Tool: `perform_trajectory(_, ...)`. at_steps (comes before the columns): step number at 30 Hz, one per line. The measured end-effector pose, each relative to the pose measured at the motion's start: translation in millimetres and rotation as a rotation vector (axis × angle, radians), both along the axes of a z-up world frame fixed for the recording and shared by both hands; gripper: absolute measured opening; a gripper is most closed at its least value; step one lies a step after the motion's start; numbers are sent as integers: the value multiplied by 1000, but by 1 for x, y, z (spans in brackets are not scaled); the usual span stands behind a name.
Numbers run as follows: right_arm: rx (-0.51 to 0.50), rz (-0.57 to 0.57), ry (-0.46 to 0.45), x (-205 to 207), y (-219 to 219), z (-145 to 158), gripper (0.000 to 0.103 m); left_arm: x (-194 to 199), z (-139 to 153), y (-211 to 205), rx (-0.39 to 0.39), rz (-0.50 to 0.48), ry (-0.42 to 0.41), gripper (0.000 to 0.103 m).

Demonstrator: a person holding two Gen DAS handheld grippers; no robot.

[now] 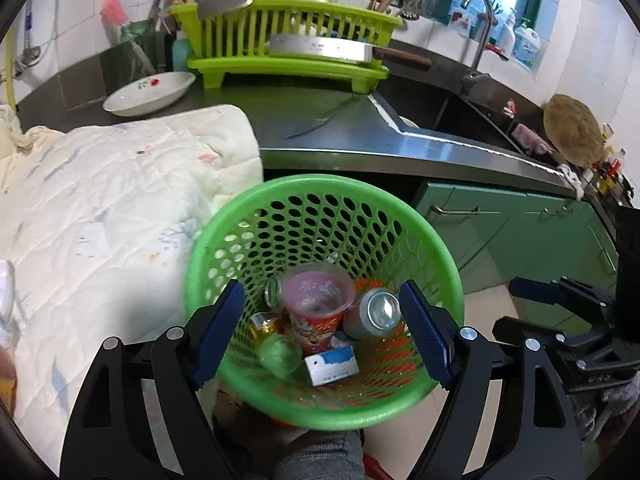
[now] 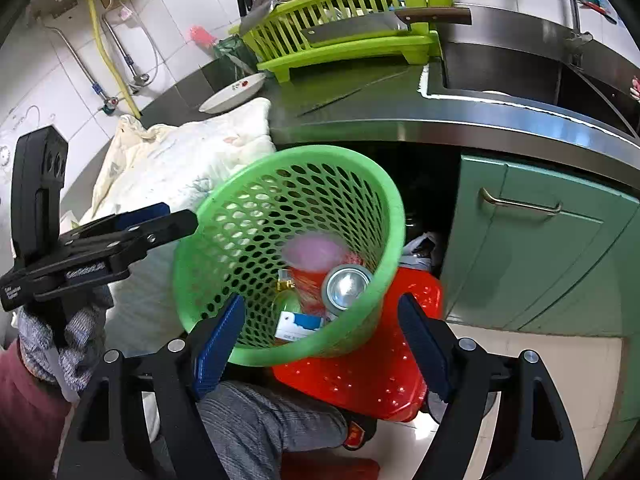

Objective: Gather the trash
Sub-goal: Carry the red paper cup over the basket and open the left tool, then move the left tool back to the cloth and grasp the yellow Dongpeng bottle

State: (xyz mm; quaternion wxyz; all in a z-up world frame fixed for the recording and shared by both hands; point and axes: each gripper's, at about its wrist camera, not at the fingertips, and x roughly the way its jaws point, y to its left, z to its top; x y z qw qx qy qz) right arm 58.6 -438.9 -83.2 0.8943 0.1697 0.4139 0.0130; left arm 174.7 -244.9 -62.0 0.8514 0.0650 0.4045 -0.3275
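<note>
A green perforated basket [image 1: 320, 216] [image 2: 288, 184] stands tilted toward me. Inside it lie a pink cup with red print [image 1: 318, 304] [image 2: 316, 256], a silver can [image 1: 378, 312] [image 2: 346, 286], a clear green bottle [image 1: 280, 354] and a white-and-blue carton [image 1: 332, 364] [image 2: 298, 326]. My left gripper [image 1: 322, 336] [image 2: 176, 216] hangs open over the basket's near-left rim, pads bare. My right gripper [image 2: 322, 344] [image 1: 508, 306] is open too, off the basket's right side, holding nothing.
A white quilt [image 1: 100, 208] lies to the left of the basket. Behind it run the steel counter [image 1: 340, 128] with a lime dish rack [image 1: 288, 32], a plate [image 1: 150, 92] and the sink [image 1: 472, 112]. Green cabinets [image 1: 500, 232] stand on the right. A red perforated plastic piece [image 2: 360, 380] sits under the basket, by a grey-clad knee [image 2: 264, 420].
</note>
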Motion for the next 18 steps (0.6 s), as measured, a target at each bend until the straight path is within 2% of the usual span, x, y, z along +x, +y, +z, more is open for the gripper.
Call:
perform_trajectory(5, -7, 27, -18, 1, 13, 8, 76, -12, 11, 25, -9, 37, -9, 79)
perform_trajectory(11, -8, 64, -35, 5, 33, 16, 75, -33, 25, 64, -7, 91, -60, 79)
perform_trajectory(18, -9, 147, -47, 18, 70, 25, 75, -51, 40, 123, 0, 180, -105, 79)
